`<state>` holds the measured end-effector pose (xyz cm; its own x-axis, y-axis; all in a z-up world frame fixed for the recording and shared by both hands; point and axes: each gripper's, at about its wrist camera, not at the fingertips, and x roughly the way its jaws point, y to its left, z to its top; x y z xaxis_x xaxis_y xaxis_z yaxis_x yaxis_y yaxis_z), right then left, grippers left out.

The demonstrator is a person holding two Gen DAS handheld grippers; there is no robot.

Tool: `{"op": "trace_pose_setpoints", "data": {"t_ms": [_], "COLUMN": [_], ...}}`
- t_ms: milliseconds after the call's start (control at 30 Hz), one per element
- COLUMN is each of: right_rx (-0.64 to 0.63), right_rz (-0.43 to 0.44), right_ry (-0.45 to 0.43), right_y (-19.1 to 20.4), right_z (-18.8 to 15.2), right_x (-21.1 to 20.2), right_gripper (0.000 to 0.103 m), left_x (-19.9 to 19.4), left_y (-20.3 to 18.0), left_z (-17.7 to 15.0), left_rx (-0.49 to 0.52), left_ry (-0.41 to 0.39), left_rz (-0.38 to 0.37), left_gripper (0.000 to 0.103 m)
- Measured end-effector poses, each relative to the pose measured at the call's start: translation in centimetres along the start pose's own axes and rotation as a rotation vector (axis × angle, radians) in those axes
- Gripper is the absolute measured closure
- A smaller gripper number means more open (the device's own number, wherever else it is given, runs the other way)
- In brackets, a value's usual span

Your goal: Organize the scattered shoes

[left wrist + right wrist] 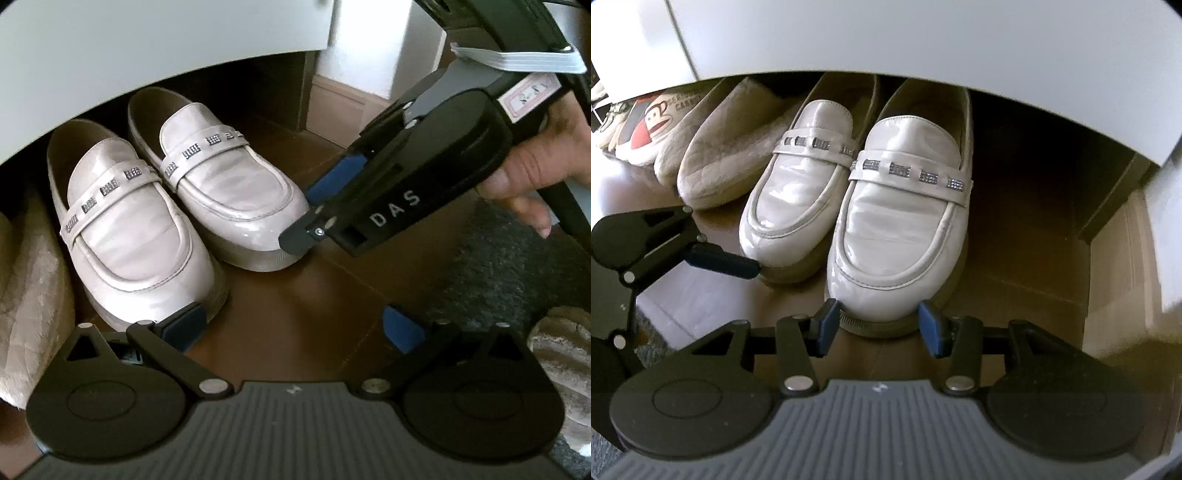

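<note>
From the left wrist camera, two glossy white loafers sit side by side on the brown floor [295,302], heels tucked under the edge of a white cabinet [147,40]. The left loafer [136,236] lies nearer the camera; the right loafer [229,184] sits just beside it, slightly farther back. The left gripper [295,328] has its blue-padded fingers spread wide, holding nothing; its left finger pad [188,325] is at the toe of the left loafer. The right gripper [306,218] reaches in from the right, held by a bare hand [543,166], its tip at the toe of the right loafer. A fuzzy beige slipper [26,295] lies at the far left, a dark grey rug [517,266] at the right.

From the right wrist camera, the right gripper [877,325] has its two blue pads set either side of the toe sole of the right loafer [901,221], close against it; whether they actually squeeze it cannot be told. The left loafer [798,195] stands just beside, to the left, with the left gripper's finger [727,262] at its toe. Farther left, a row continues: a beige slipper [731,155], then a slipper with a monkey face [653,118]. All sit under the cabinet [923,37] edge.
</note>
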<state>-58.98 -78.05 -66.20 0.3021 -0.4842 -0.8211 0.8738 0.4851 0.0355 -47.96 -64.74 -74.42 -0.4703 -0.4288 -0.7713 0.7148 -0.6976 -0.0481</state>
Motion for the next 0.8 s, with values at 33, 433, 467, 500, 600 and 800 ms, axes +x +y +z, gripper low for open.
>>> {"op": "trace_pose_setpoints", "data": {"t_ms": [33, 433, 467, 500, 600, 800], "right_rx": [-0.004, 0.021, 0.017, 0.013, 0.010, 0.004], "right_rz": [-0.003, -0.067, -0.076, -0.084, -0.102, -0.133], "right_ry": [-0.003, 0.104, 0.132, 0.149, 0.203, 0.208], "right_y": [-0.1, 0.0, 0.4, 0.7, 2.5, 8.5], "right_z": [0.3, -0.3, -0.3, -0.2, 1.3, 7.5], "right_x": [0.2, -4.6, -6.0, -7.2, -14.0, -28.8], "right_gripper": [0.061, 0.036, 0.028, 0.022, 0.010, 0.001], "left_x": [0.1, -8.2, -10.1, -12.3, -20.5, -42.9], "left_y": [0.1, -1.4, -1.9, -2.5, -3.8, -5.0], "left_z": [0.0, -2.4, -2.8, -3.0, -2.9, -0.3], "left_rx": [0.001, -0.248, -0.296, -0.342, -0.467, -0.667], "left_ry": [-0.002, 0.025, 0.034, 0.043, 0.066, 0.034], "left_rz": [0.009, 0.127, 0.152, 0.175, 0.238, 0.427], "left_gripper": [0.000, 0.000, 0.000, 0.000, 0.000, 0.000]}}
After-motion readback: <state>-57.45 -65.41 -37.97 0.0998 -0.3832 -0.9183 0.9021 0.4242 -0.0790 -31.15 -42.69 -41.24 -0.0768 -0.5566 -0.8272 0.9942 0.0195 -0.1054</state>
